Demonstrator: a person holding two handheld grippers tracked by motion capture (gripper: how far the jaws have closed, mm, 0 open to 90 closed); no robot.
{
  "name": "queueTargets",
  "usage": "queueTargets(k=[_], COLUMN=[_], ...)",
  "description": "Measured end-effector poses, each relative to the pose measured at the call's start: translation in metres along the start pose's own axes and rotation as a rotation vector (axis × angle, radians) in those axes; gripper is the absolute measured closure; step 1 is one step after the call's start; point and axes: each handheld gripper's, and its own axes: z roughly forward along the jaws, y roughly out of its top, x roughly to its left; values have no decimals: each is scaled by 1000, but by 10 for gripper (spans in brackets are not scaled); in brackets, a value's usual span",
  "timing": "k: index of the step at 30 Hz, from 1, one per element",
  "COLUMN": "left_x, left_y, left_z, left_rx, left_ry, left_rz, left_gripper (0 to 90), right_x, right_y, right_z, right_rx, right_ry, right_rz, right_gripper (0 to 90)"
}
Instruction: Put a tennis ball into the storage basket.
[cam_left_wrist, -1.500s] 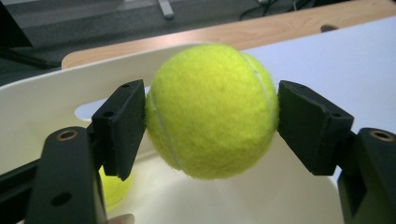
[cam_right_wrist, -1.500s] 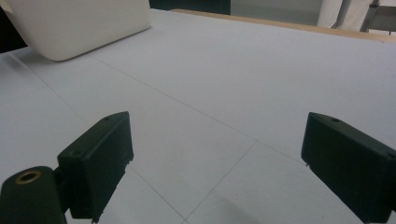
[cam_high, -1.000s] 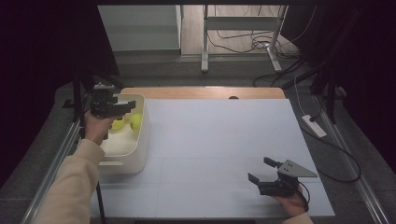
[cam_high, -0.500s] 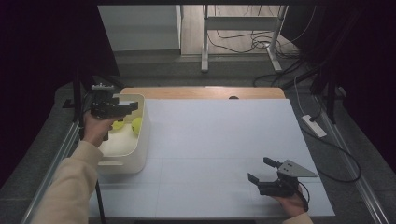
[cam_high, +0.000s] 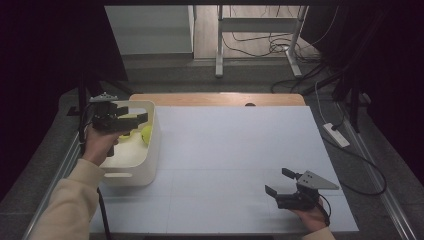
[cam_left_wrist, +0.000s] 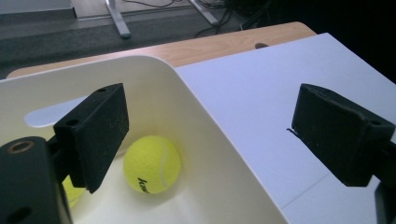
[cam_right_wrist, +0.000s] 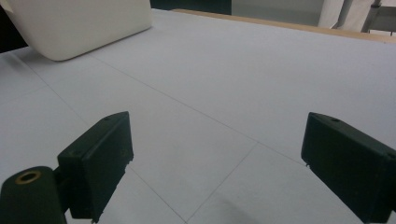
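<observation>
We judged the tennis ball (cam_left_wrist: 152, 164) inside the bin (cam_left_wrist: 224, 177) light, springy, fuzzy, best pinched across its middle; left gripper (cam_left_wrist: 205, 126), jaws just opened wide, and right gripper (cam_right_wrist: 219, 158), jaws wide too, held nothing.

Looking at a dim room, light falling mostly on the white table sheet (cam_high: 240, 150) ahead of and under the jaws. Showing a wooden table edge (cam_high: 220, 98) beyond the sheet. Seeing grey floor (cam_high: 200, 70) further out, with white metal desk legs (cam_high: 220, 45) and tangled cables (cam_high: 265, 45). Spotting a white power strip (cam_high: 336, 134) lying off the sheet's right side. Fading to black at both sides.
</observation>
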Motion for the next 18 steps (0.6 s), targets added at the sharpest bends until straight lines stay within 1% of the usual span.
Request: queueTargets(k=[7, 9, 18], left_x=[-6, -9, -24], left_y=[-7, -8, -16], left_z=[-5, -7, -13], left_rx=[-21, -24, -54], left_ry=[-38, -49, -113], left_rz=[16, 21, 56], left_gripper=[120, 120, 123], right_x=[-1, -1, -2], right_y=[0, 1, -1], right_z=[2, 3, -1], right_rx=[-1, -1, -6], right_ry=[-4, -2, -9], right_rz=[5, -1, 8], right_gripper=[92, 92, 92])
